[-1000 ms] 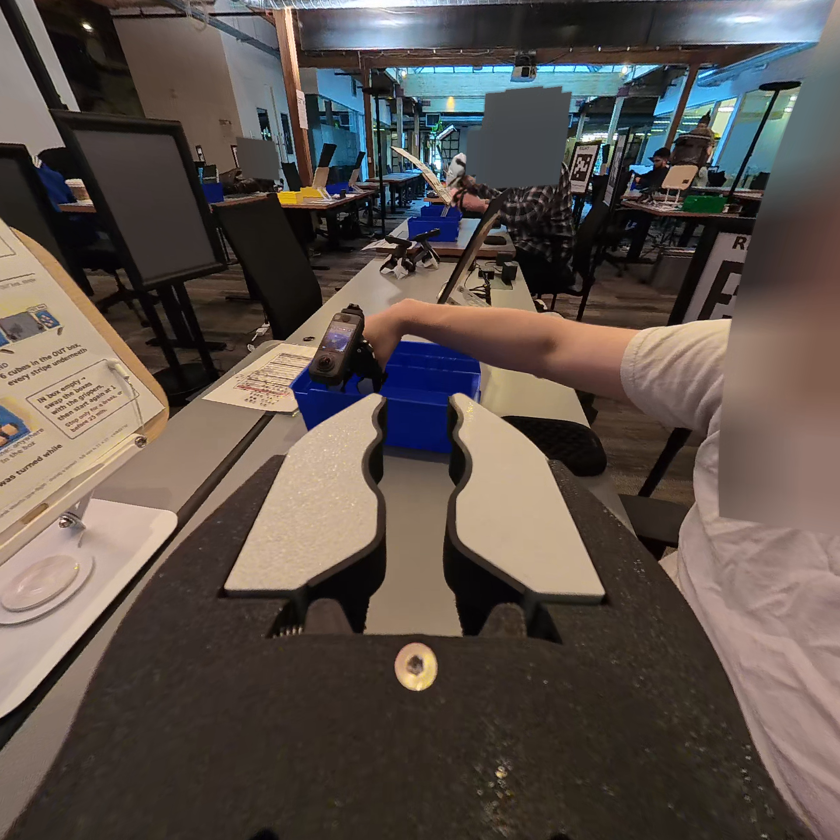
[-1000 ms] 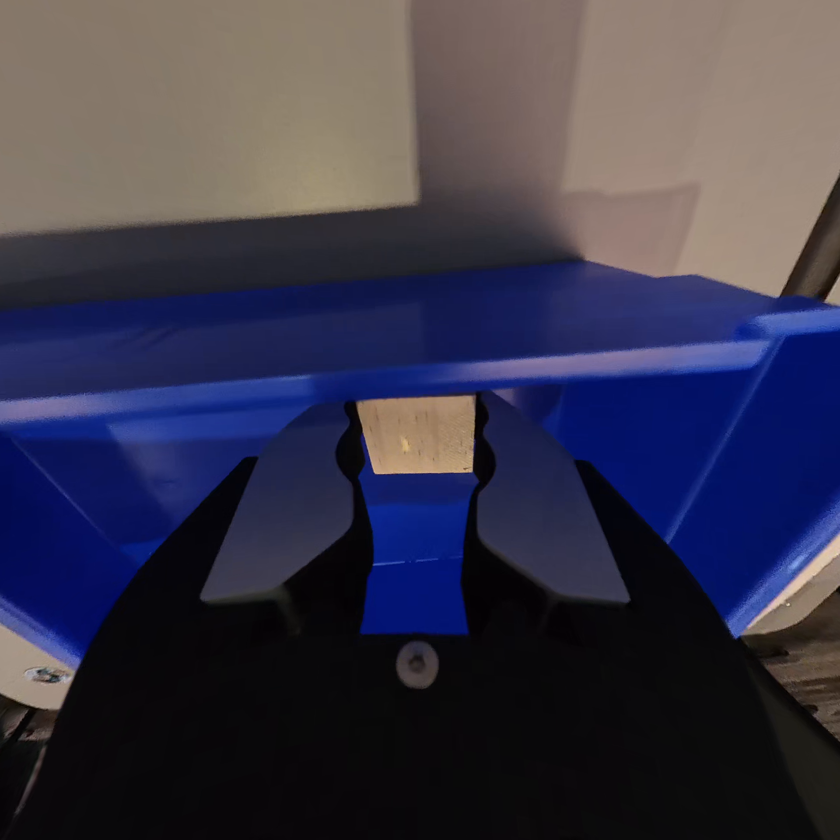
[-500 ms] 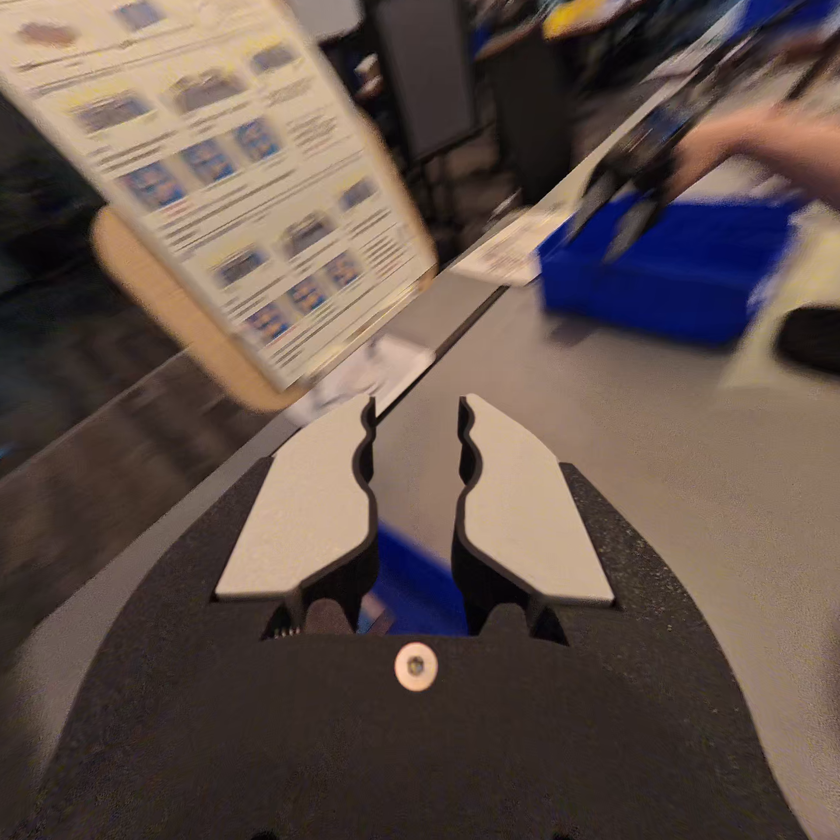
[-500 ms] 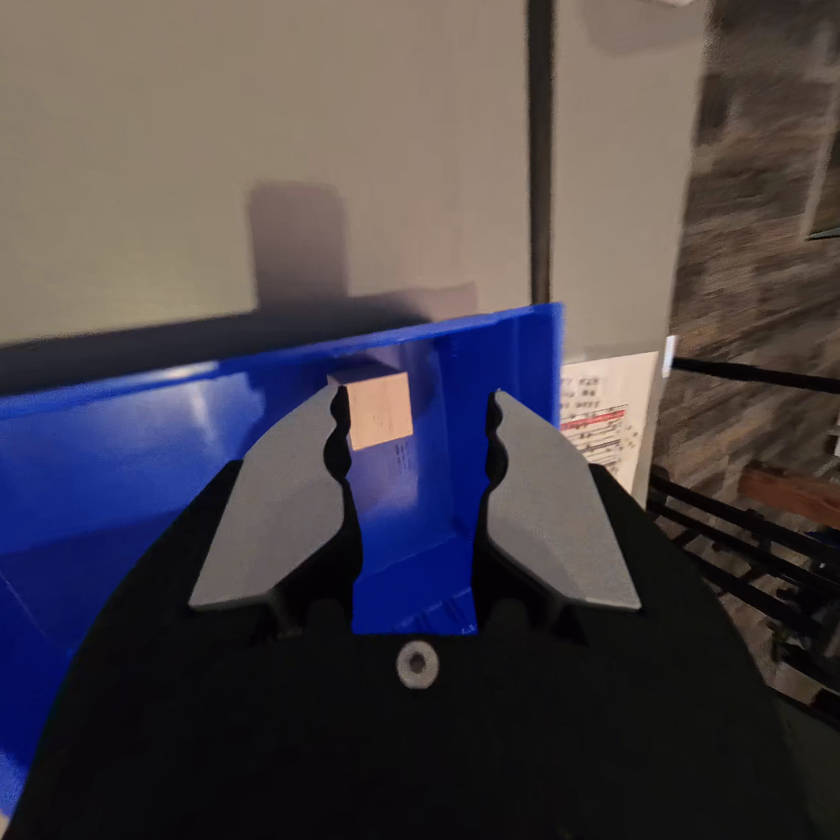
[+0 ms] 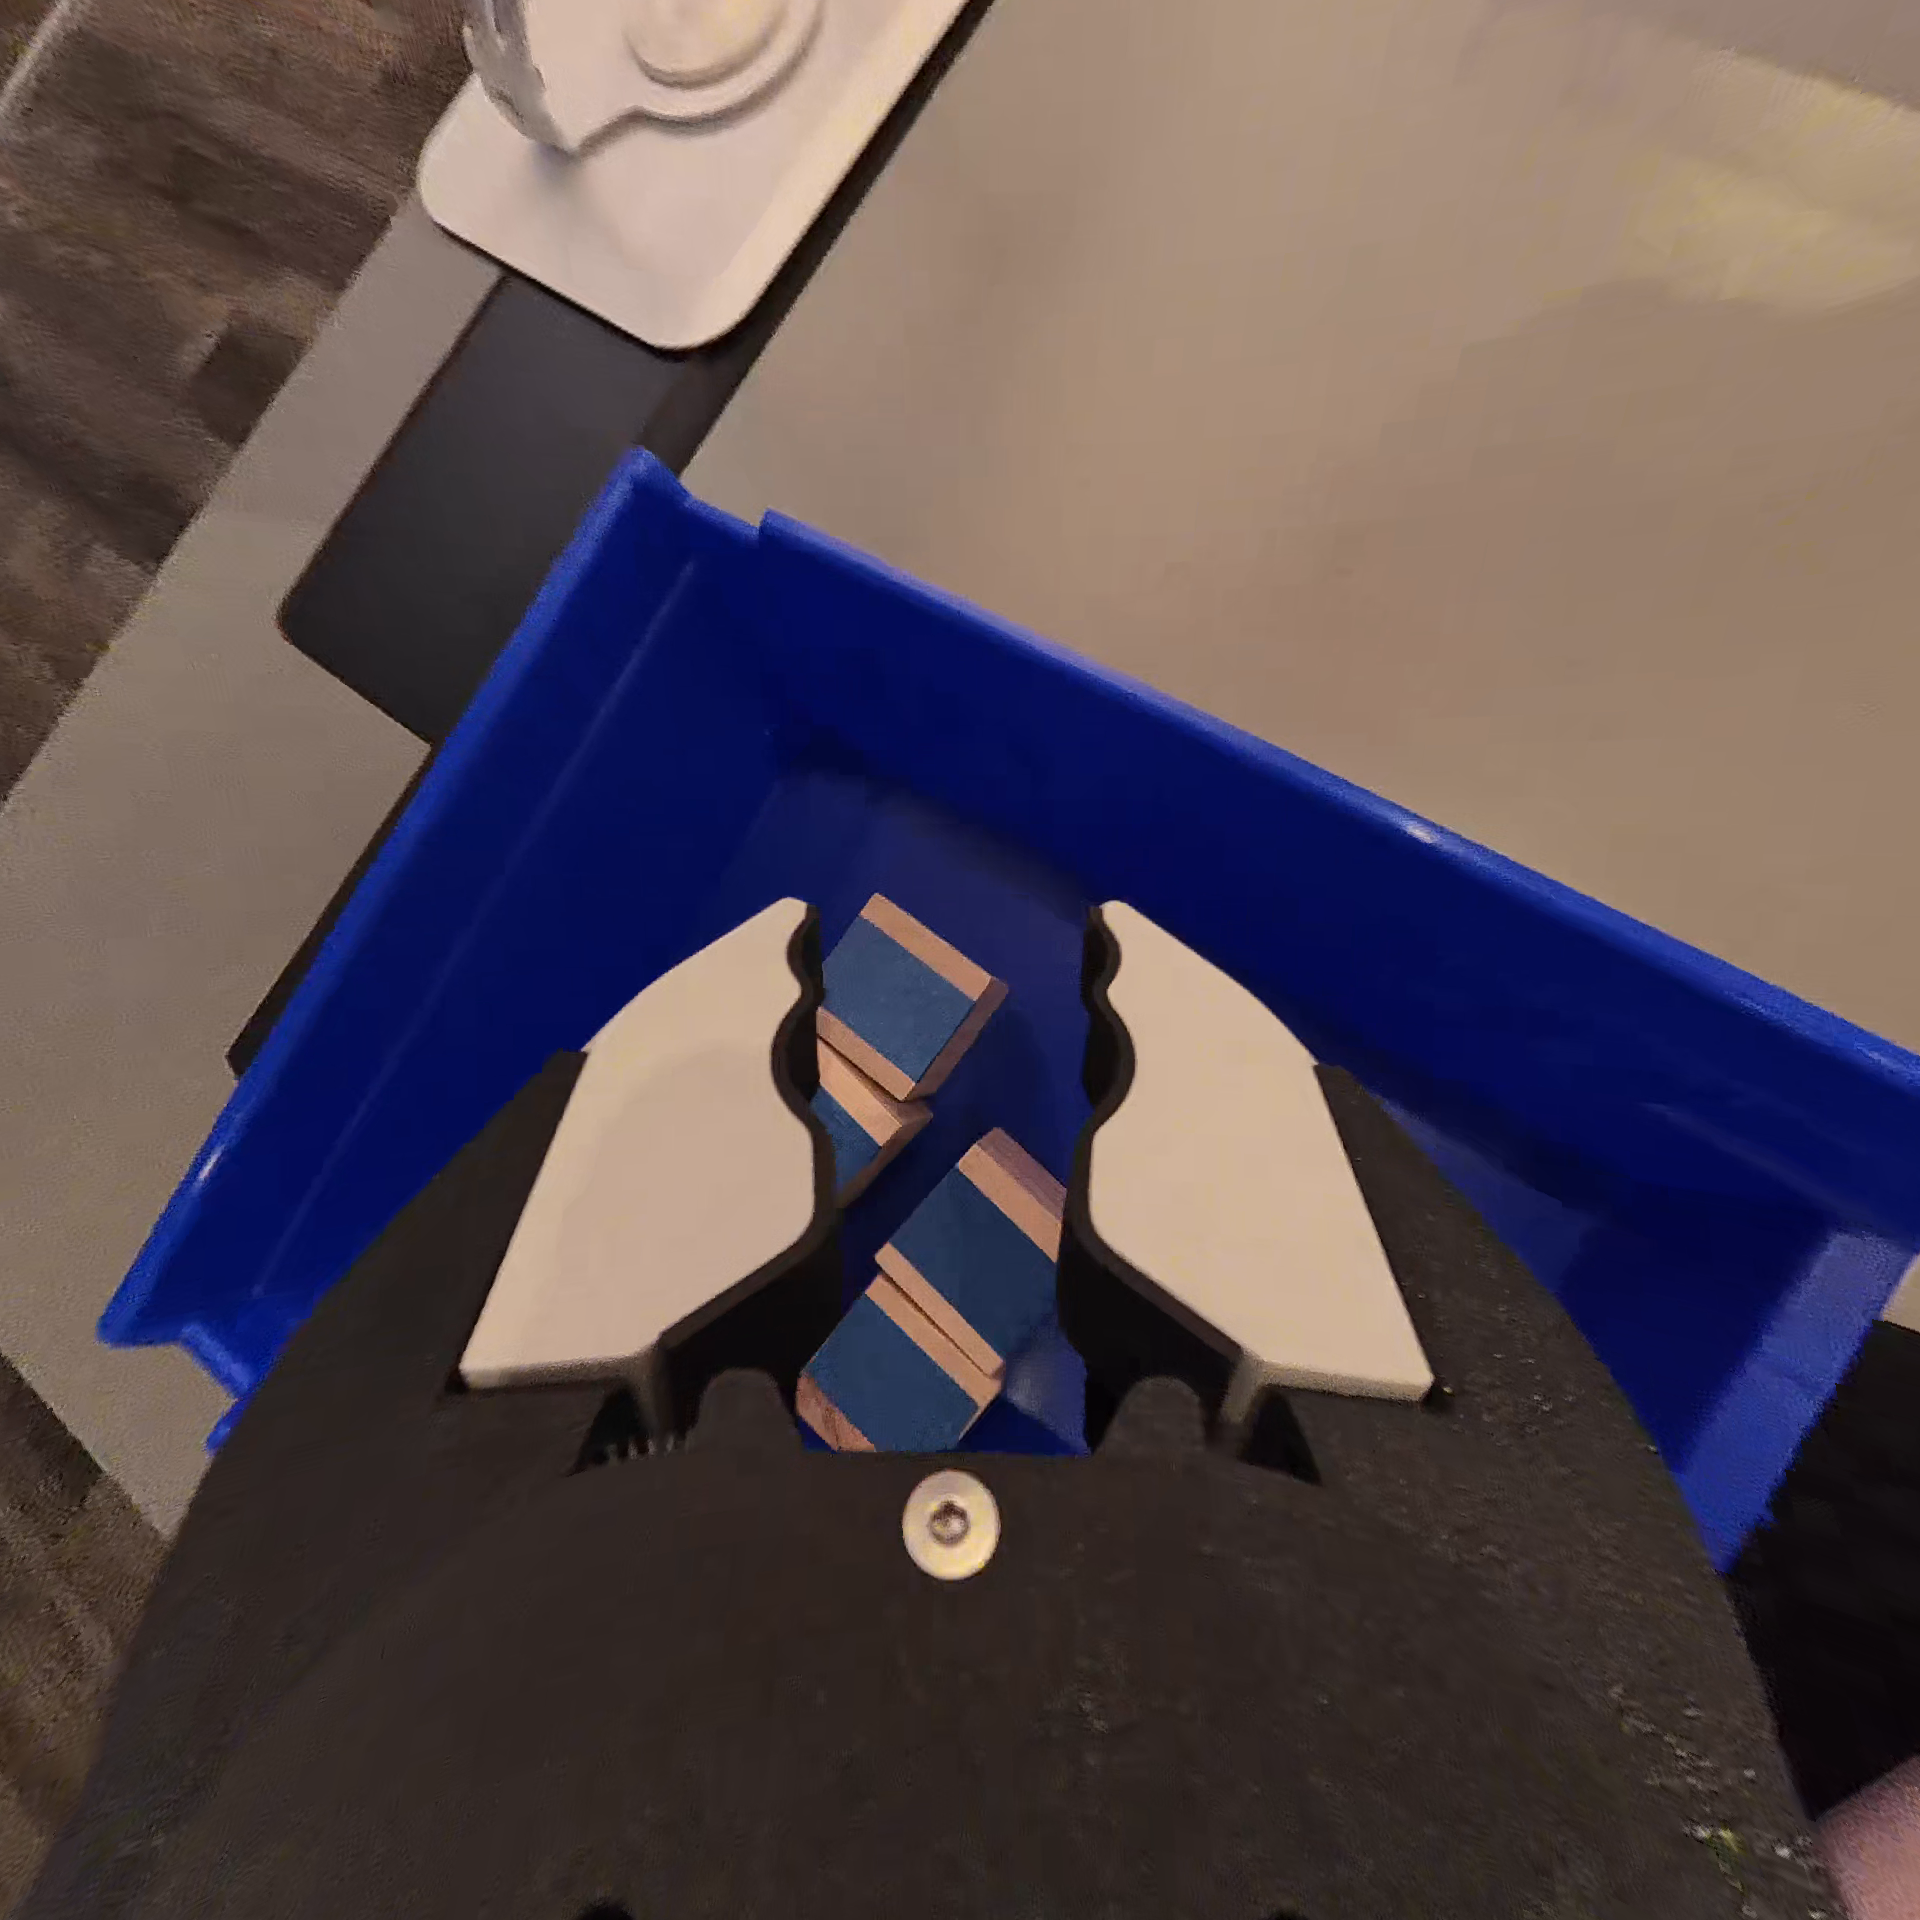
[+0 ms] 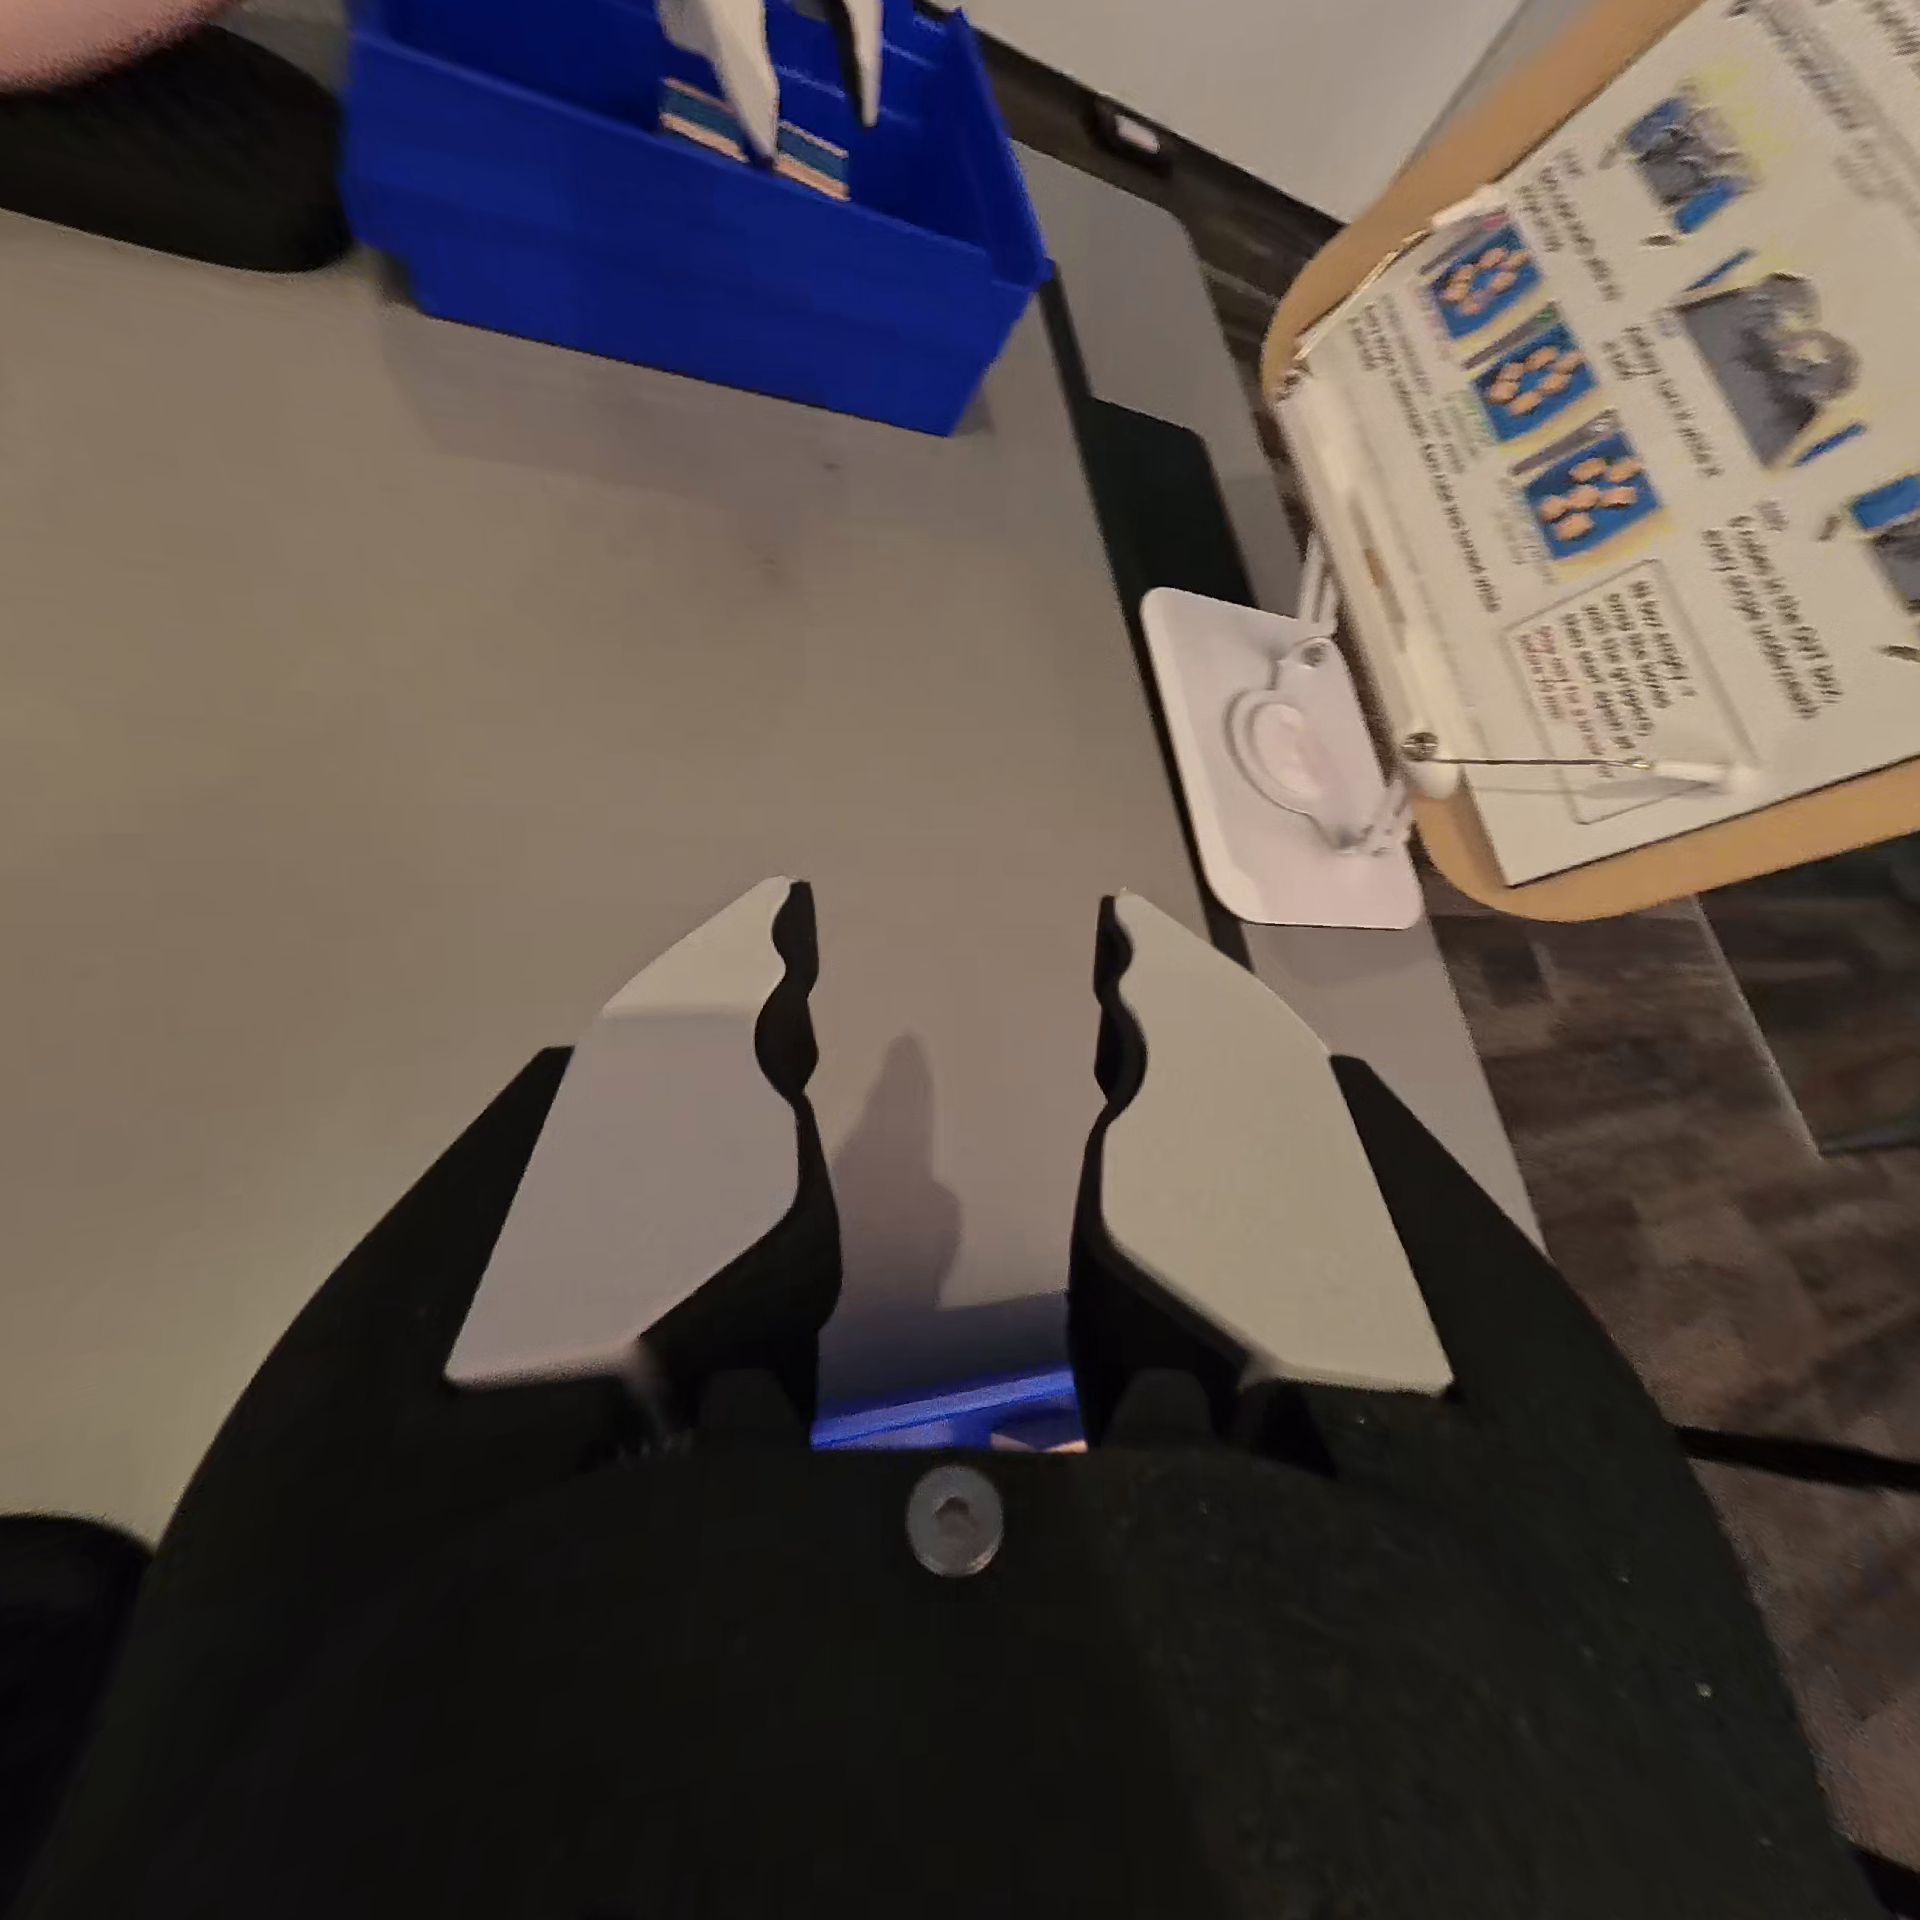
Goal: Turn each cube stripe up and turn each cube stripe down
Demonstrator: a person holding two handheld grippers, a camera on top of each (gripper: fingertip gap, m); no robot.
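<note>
In the left wrist view, several wooden cubes lie in a blue bin, blue stripes facing up: one near the fingertips, one and one lower between the fingers. My left gripper is open and empty above them, touching none. My right gripper is open and empty over the grey table. The rim of a second blue bin shows just below it. The right wrist view also shows the far bin, its striped cubes and the left gripper in it.
A tan clipboard with an illustrated sheet leans on a white stand base at the table's right edge; the base also shows in the left wrist view. A black strip runs along the table. Dark floor lies beyond the edge.
My right gripper opened, left a plain-faced cube in its bin and pulled back to face across the table. My left gripper swung down over the bin of striped cubes.
</note>
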